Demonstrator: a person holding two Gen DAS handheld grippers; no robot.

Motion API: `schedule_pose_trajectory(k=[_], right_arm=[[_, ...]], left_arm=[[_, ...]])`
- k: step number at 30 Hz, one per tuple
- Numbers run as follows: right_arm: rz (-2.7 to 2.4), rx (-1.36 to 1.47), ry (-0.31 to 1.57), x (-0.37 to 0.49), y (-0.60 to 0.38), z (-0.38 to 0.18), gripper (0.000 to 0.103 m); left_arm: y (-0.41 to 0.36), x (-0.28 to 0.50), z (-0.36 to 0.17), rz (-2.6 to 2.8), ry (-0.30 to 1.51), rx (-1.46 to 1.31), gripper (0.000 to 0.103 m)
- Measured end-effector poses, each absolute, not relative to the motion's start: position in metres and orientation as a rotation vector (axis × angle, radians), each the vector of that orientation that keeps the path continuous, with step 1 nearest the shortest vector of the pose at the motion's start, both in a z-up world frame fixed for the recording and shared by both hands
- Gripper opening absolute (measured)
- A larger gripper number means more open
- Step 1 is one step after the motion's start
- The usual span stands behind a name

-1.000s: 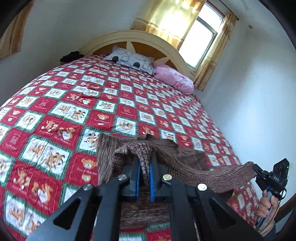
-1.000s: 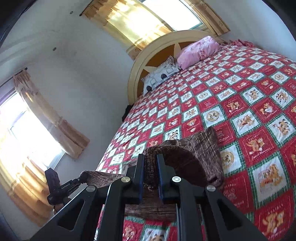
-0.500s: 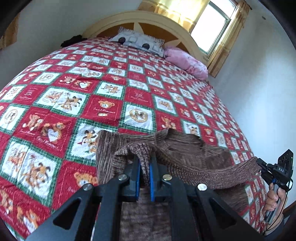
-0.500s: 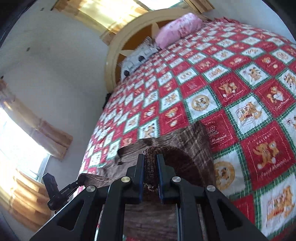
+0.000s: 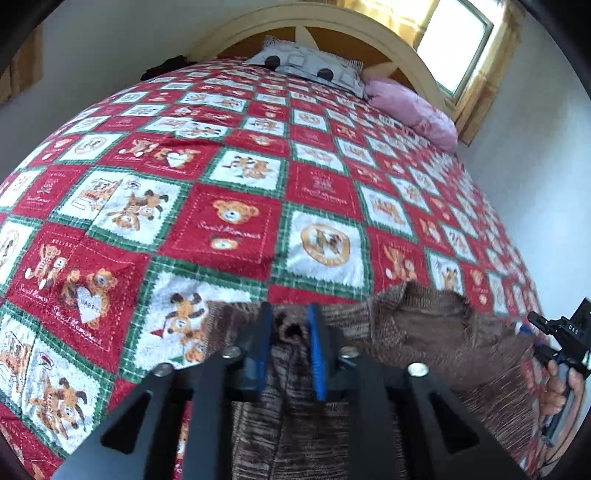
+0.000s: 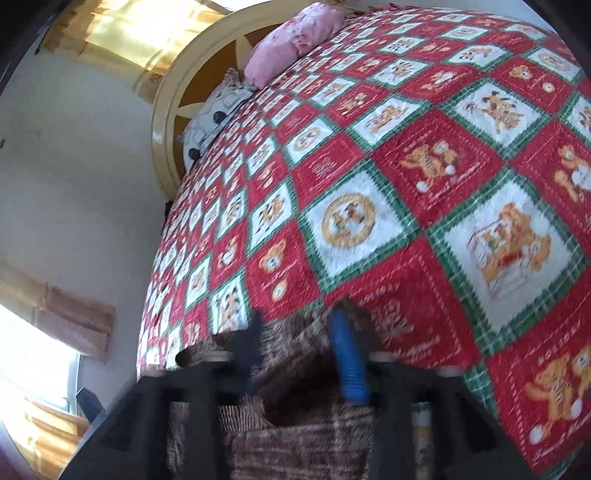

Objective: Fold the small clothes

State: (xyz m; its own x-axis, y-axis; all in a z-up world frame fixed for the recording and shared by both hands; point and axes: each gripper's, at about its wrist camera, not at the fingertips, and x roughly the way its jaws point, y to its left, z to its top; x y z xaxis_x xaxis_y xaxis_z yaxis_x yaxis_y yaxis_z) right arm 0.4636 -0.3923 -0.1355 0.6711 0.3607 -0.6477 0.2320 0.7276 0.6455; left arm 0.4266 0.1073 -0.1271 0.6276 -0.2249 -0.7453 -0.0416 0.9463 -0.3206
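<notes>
A brown knitted garment [image 5: 424, 332] lies on the bed's near edge, folded over on itself. My left gripper [image 5: 290, 321] has its jaws parted, with a bunch of the knit loose between the blue pads. My right gripper [image 6: 299, 325] is open wide over the garment's [image 6: 295, 443] other end, its blue pad [image 6: 347, 362] beside the knit. The right gripper also shows at the right edge of the left wrist view [image 5: 554, 339], in a hand.
The bed is covered by a red, green and white teddy-bear quilt [image 5: 236, 221]. A grey patterned pillow [image 5: 310, 68] and a pink pillow [image 5: 410, 107] lie by the cream headboard [image 5: 332, 29]. A window [image 5: 454, 40] with yellow curtains is at the back right.
Both grippers moved forward and down over the bed with the garment's edge, then opened. The garment's lifted edge now rests on the quilt.
</notes>
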Motion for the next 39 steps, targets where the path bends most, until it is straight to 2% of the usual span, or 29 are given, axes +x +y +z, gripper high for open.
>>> schedule_pose_trajectory(k=[1, 3, 6, 9, 13, 15, 17, 19, 21, 25, 27, 31, 39], right_arm=[[0.072, 0.754, 0.844, 0.464, -0.393, -0.132, 0.058], [0.071, 0.705, 0.838, 0.462, -0.392, -0.126, 0.058], [0.142, 0.621, 0.836, 0.446, -0.379, -0.115, 0.058], [0.299, 0.473, 0.915, 0.426, -0.342, -0.111, 0.058], [0.434, 0.267, 1.143, 0.418, -0.285, -0.133, 0.058], [0.389, 0.146, 1.184, 0.425, -0.267, -0.143, 0.058], [0.358, 0.085, 1.168, 0.44, -0.255, -0.143, 0.058], [0.299, 0.05, 1.146, 0.46, -0.249, -0.141, 0.058], [0.222, 0.022, 1.062, 0.474, -0.248, -0.128, 0.058], [0.145, 0.099, 0.872, 0.488, -0.268, -0.1, 0.059], [0.136, 0.135, 0.841, 0.485, -0.277, -0.096, 0.064], [0.132, 0.154, 0.84, 0.47, -0.287, -0.102, 0.065], [0.134, 0.208, 0.858, 0.375, -0.333, -0.113, 0.065]], left_arm=[[0.112, 0.425, -0.127, -0.094, 0.887, -0.333, 0.048], [0.12, 0.422, -0.125, -0.053, 0.874, -0.342, 0.062], [0.13, 0.407, -0.12, -0.056, 0.864, -0.378, 0.062], [0.115, 0.386, -0.113, -0.069, 0.868, -0.246, 0.063], [0.079, 0.377, -0.126, -0.104, 0.961, -0.028, 0.069], [0.065, 0.384, -0.137, -0.095, 1.004, 0.067, 0.069], [0.06, 0.396, -0.146, -0.052, 1.017, 0.116, 0.069], [0.061, 0.41, -0.148, -0.027, 1.003, 0.122, 0.074], [0.071, 0.425, -0.143, 0.035, 0.981, 0.081, 0.074], [0.1, 0.438, -0.127, 0.163, 0.912, -0.006, 0.073], [0.115, 0.437, -0.126, 0.215, 0.904, -0.044, 0.073], [0.127, 0.416, -0.129, 0.213, 0.922, -0.071, 0.073], [0.115, 0.329, -0.119, 0.061, 0.913, -0.079, 0.073]])
